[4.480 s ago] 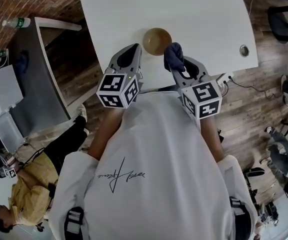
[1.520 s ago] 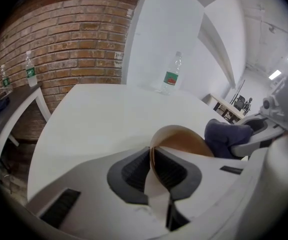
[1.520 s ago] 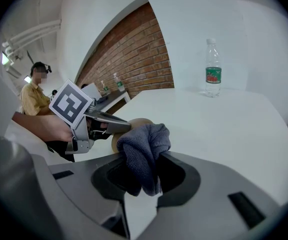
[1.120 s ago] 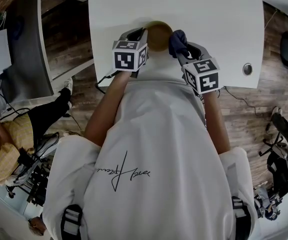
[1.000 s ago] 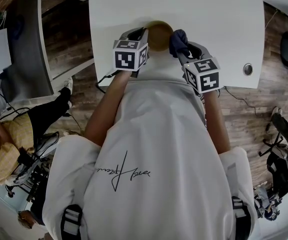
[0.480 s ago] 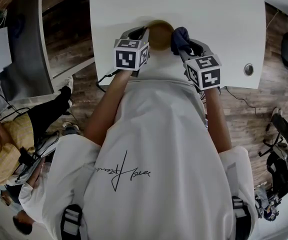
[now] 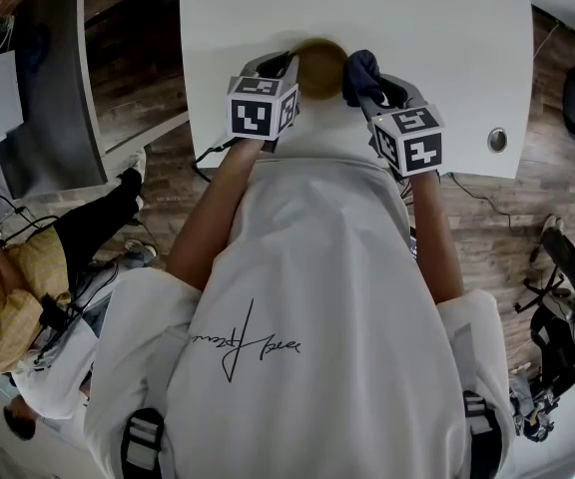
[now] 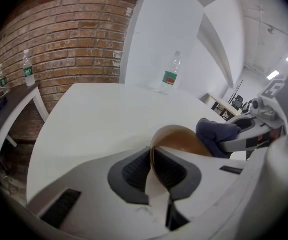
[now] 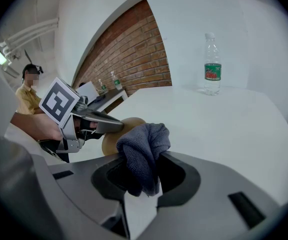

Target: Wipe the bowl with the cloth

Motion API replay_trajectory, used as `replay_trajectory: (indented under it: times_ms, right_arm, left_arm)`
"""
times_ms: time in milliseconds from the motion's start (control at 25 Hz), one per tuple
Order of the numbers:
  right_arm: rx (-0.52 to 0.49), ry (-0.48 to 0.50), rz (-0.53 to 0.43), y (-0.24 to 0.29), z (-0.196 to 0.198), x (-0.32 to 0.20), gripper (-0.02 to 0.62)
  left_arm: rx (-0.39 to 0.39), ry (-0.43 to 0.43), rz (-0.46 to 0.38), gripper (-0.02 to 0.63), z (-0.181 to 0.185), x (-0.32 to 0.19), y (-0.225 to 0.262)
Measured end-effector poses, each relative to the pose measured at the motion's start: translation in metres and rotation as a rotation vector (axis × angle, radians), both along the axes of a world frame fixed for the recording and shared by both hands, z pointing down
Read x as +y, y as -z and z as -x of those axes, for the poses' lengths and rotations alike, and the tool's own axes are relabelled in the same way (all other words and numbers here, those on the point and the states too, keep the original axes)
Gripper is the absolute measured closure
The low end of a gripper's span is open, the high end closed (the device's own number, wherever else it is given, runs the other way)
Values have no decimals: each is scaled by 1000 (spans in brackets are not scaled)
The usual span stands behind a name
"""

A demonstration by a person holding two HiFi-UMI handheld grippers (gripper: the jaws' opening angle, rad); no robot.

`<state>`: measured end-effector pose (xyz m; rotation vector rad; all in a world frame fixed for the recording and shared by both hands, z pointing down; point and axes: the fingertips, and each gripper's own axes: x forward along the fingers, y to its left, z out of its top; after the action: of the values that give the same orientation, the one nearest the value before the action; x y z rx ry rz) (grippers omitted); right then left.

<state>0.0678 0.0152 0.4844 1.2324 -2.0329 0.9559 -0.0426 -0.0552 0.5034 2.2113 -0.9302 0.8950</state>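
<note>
A brown bowl (image 7: pixel 319 65) stands tilted over the near edge of the white table (image 7: pixel 367 8). My left gripper (image 7: pixel 289 66) is shut on the bowl's rim (image 8: pixel 152 154), with one jaw inside and one outside. A dark blue cloth (image 7: pixel 359 73) is bunched in my right gripper (image 7: pixel 365 86), which is shut on it. In the right gripper view the cloth (image 9: pixel 143 154) hangs between the jaws, close beside the bowl (image 9: pixel 119 134). From the left gripper view the cloth (image 8: pixel 215 135) touches the bowl's (image 8: pixel 181 141) far side.
A water bottle (image 8: pixel 170 74) stands at the far side of the table, also seen as the bottle (image 9: pixel 212 66). A grey side desk (image 7: pixel 38 118) with bottles is at the left. A person in yellow (image 7: pixel 8 287) sits at lower left. A round cable hole (image 7: pixel 497 140) marks the table's right.
Since 4.5 s ago the left gripper has taken hold of the bowl's rim and tilted it. Over the last second the right gripper with the cloth edged slightly toward the bowl.
</note>
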Motion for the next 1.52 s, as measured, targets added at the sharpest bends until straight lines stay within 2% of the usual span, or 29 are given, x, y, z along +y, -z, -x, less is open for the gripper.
replay_trajectory:
  times_ms: [920,1520]
  right_arm:
    - [21,29,2,0,-4,-11,497]
    - [45,85,-5,-3,-6,-26,497]
  left_arm:
    - [1,-12,15,586,-4,2,1]
    - [-12,-14,15,586,-7,0,-3]
